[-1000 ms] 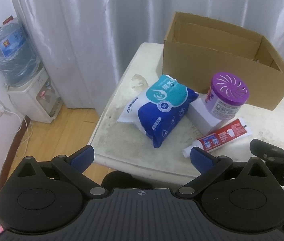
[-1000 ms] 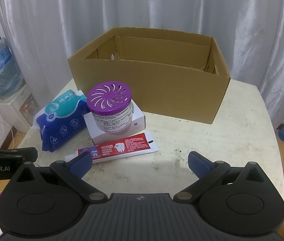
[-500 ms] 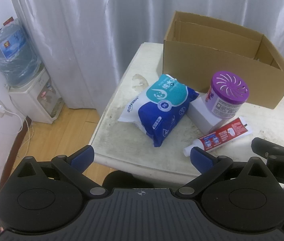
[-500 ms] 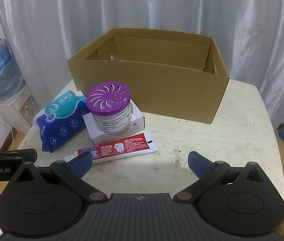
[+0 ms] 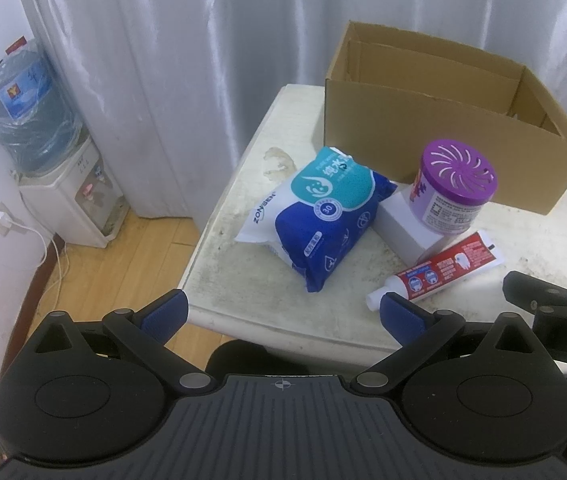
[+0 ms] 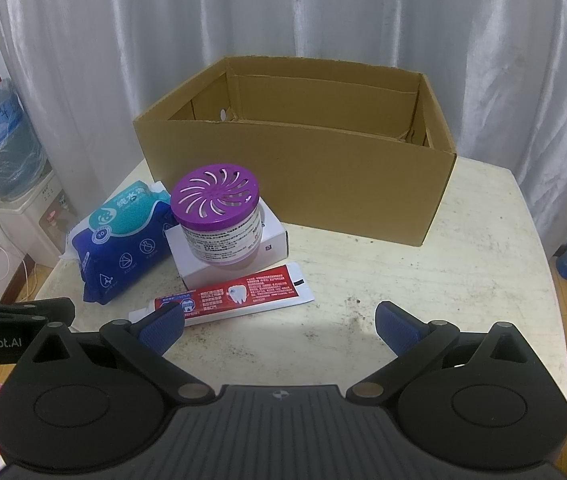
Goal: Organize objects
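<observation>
Barely started: box (image 6: 295, 176) at table (image 6: 463, 280) back apparently empty, wipes (image 5: 319, 216), jar (image 6: 219, 220) atop white carton (image 6: 271, 240), toothpaste (image 6: 235, 300) all outside in front, left gripper (image 5: 283, 312) and right gripper (image 6: 279, 322) wide open, holding nothing.

The brown corrugated cardboard box (image 6: 295, 168) is looking matt; the blue plastic wipes pack (image 5: 323, 216) is shining glossy; the stained off-white worktop (image 6: 443, 288) is showing rough.
</observation>
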Demonstrator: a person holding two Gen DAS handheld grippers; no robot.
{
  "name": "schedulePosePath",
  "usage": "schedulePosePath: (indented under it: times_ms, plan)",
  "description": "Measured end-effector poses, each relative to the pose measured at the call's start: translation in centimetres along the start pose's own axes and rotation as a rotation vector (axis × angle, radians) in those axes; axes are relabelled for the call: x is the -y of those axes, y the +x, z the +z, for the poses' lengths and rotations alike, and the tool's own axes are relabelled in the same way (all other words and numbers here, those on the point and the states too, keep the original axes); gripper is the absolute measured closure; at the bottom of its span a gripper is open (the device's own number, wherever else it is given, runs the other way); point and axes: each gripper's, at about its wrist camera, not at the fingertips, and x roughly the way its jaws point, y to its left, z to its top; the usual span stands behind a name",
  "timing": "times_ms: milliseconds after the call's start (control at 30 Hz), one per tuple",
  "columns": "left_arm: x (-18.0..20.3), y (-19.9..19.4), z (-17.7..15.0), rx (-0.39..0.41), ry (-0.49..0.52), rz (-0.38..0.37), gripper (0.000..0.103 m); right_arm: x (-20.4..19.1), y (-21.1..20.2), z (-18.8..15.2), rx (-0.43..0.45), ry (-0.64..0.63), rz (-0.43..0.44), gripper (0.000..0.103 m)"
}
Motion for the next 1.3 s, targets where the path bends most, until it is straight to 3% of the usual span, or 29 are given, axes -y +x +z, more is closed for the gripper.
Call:
schedulePosePath:
  times_ms: [1300]
  plan:
    - [0.9, 1.2, 0.2, -0.032, 0.026, 0.003, 0.0, 1.2, 1.3, 0.2, -0.026, 0.03, 0.025, 0.0]
